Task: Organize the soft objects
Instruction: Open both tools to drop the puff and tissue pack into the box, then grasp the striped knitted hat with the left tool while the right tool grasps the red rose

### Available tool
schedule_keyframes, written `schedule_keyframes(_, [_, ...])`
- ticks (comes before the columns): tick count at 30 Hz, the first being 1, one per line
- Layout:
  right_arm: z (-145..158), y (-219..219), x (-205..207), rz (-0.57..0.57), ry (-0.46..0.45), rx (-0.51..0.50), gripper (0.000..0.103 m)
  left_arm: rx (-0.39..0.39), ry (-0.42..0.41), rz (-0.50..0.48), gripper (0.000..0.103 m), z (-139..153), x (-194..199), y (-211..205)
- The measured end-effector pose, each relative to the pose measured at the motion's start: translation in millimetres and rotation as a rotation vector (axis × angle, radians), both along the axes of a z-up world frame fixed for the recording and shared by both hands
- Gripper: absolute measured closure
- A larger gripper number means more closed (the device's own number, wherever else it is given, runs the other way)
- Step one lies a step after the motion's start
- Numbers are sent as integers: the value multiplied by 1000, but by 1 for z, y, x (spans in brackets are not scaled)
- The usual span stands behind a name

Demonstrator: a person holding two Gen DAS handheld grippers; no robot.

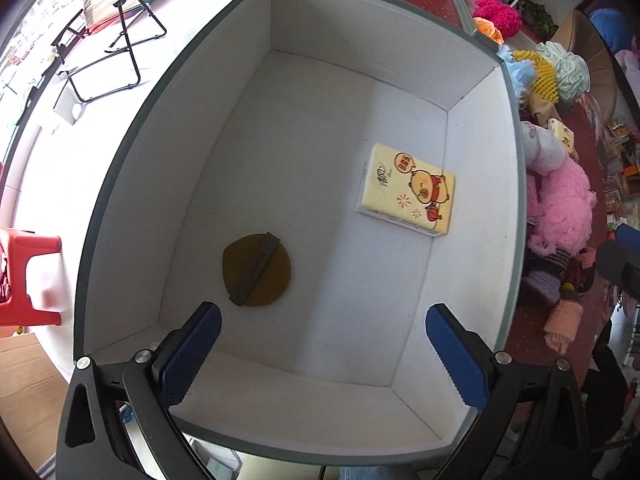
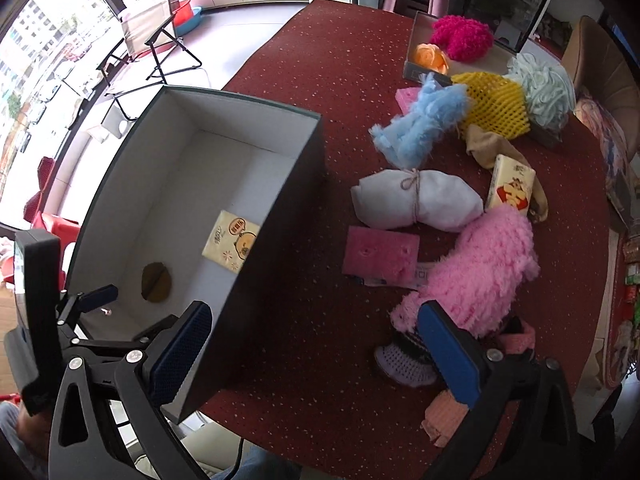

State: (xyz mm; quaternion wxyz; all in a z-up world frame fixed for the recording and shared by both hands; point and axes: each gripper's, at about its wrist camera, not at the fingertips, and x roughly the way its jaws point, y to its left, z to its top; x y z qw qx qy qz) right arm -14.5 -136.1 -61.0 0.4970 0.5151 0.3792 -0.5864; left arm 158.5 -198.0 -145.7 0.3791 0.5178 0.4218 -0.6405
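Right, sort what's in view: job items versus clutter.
Job:
box
tissue pack in box
brown pad in box
white bundle
pink sponge
pink fluffy cloth
blue fluffy cloth

Lying about:
folding chair
red stool

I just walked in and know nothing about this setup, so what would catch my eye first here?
Probably the big white-lined box at the left edge of the red table, nearly empty apart from a yellow cartoon tissue pack and a brown round pad on its floor. To its right lies a colourful heap of soft things, with a fluffy pink piece and a white tied bundle nearest.
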Motion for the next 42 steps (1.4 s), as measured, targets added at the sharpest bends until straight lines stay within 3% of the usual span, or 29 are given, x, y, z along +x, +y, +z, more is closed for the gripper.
schedule_keyframes(7, [-2, 33, -21, -81, -19, 18, 0, 16, 50, -94, 0, 27, -34, 12])
schedule_keyframes(11, [1, 53, -38, -138, -34, 18, 0, -19, 49, -171, 0, 53, -73, 26])
schedule_keyframes(19, [-22, 121, -107, -318, -48, 93, 0, -17, 76, -313, 0, 74, -146, 68])
schedule_keyframes(26, [-54, 166, -158, -444, -89, 196, 0, 44, 16, -339, 0, 36, -203, 89])
schedule_keyframes(31, [-73, 175, -164, -416, -115, 234, 0, 53, -24, -331, 0, 10, -229, 85])
schedule_keyframes(37, [-95, 167, -153, -352, -154, 244, 0, 70, -47, -302, 0, -15, -249, 78])
schedule_keyframes(42, [-82, 170, -181, -430, -102, 182, 0, 52, -114, -238, 0, -35, -254, 76])
